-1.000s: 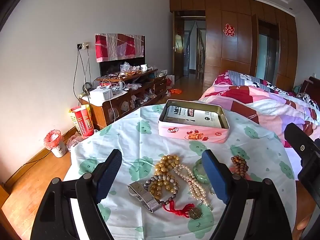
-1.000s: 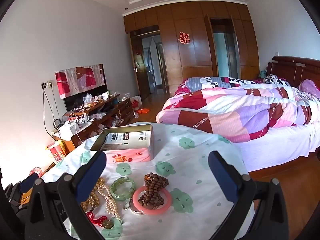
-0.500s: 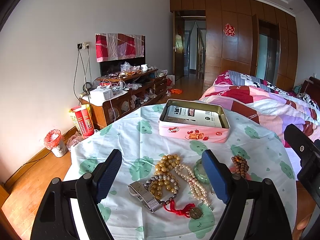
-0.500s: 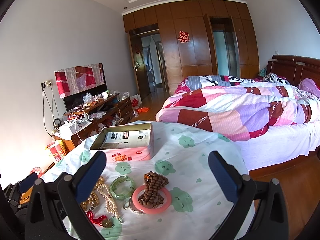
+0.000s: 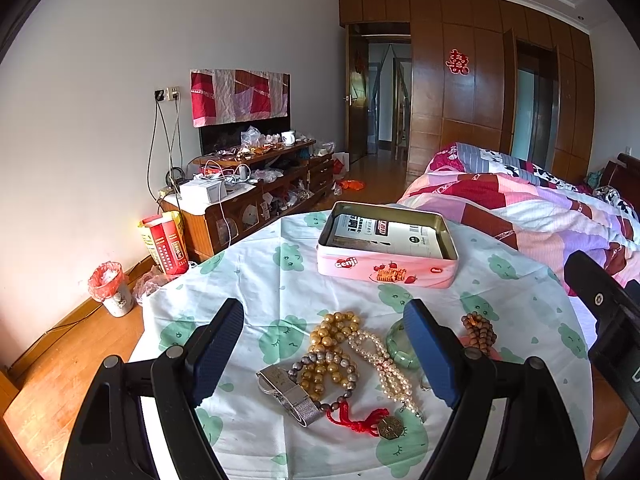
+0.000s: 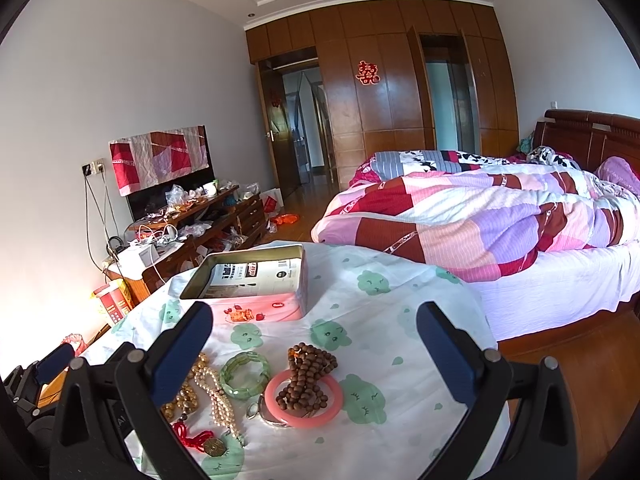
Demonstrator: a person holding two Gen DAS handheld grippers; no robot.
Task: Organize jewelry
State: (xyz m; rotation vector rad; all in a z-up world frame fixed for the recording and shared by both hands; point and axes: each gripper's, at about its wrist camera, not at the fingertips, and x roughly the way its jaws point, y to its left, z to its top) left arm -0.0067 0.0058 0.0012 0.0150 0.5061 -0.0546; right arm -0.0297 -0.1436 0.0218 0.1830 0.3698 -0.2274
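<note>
An open pink tin [image 5: 387, 242] [image 6: 256, 286] stands at the far side of a round table with a white, green-patterned cloth [image 5: 256, 280]. Nearer lie gold beads [image 5: 330, 340], a pearl strand [image 5: 382, 364], a metal watch [image 5: 290, 392], a red-tasselled charm [image 5: 370, 424], a green bangle [image 6: 245, 374], a pink bangle [image 6: 304, 400] and brown wooden beads [image 6: 308, 372]. My left gripper [image 5: 324, 352] hovers open above the gold beads and pearls. My right gripper [image 6: 316, 348] hangs open over the bangles and wooden beads. Neither holds anything.
A bed with a patchwork quilt [image 6: 500, 216] stands right of the table. A cluttered low cabinet [image 5: 256, 188] lines the left wall, with a red carton [image 5: 164, 240] and a small bin [image 5: 112, 288] on the wooden floor.
The views have shifted only slightly; both grippers stay open above the jewellery and nothing on the table has moved.
</note>
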